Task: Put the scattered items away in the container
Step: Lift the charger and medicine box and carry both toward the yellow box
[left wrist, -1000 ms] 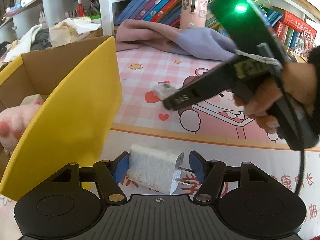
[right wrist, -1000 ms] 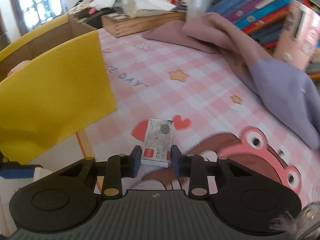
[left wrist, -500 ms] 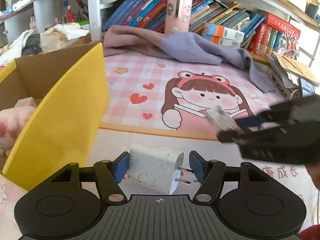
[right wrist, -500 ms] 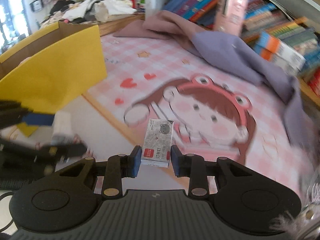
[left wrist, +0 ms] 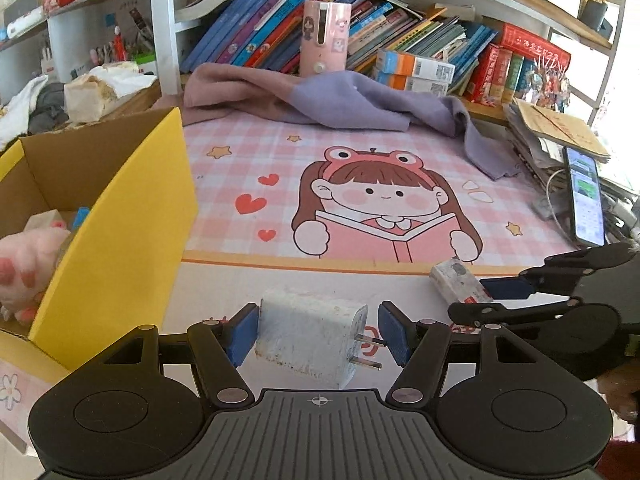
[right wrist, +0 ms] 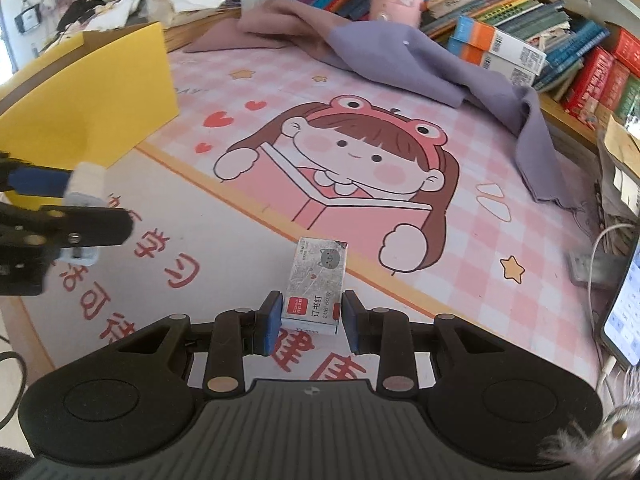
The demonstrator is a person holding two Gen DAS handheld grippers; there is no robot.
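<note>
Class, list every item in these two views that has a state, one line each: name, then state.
Left claw: shut on the white charger, lifted.
White charger: held, prongs pointing right.
Right claw: shut on the staple box.
Staple box: held, closed.
Yellow cardboard box: open, pink plush toy inside.
Phone: screen lit, propped at the mat's edge.

Home, prob a kid's study room: bookshelf (left wrist: 360,32) packed w/ books at desk's far edge, cartoon desk mat (left wrist: 380,200), plush toy (left wrist: 28,264).
</note>
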